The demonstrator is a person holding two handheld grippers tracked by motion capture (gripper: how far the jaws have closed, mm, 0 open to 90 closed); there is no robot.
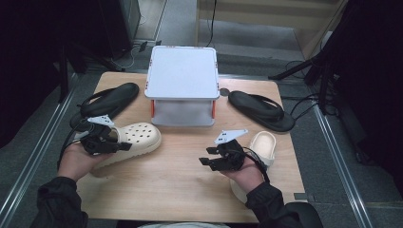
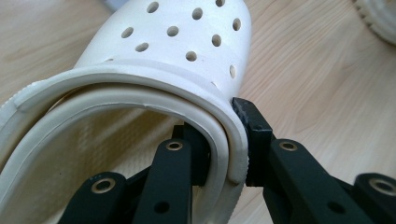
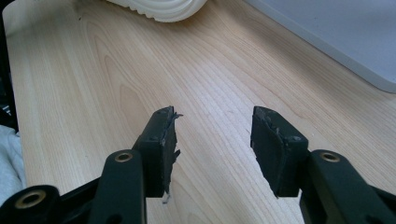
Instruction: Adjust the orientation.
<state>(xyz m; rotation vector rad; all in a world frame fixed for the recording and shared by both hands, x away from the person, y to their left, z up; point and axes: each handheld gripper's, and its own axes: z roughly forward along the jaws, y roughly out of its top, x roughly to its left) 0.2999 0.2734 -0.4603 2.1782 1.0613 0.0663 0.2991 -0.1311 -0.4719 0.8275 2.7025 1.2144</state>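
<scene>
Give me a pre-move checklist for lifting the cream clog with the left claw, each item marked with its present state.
1. Left claw clamped on the cream clog: ok; one jaw sits inside the heel rim, the other outside, and they have just been closing on it.
2. Grip depth: cannot tell; only the thin rim and strap sit between the jaws, and how firmly they hold is unclear.
3. Right claw free: ok; jaws open over bare table, nothing between them.
4. Path toward the white box: ok; bare wood lies between clog and box.
5. Neighbouring black sandal apart from the clog: cannot tell; the left claw covers the gap in the high view.
</scene>
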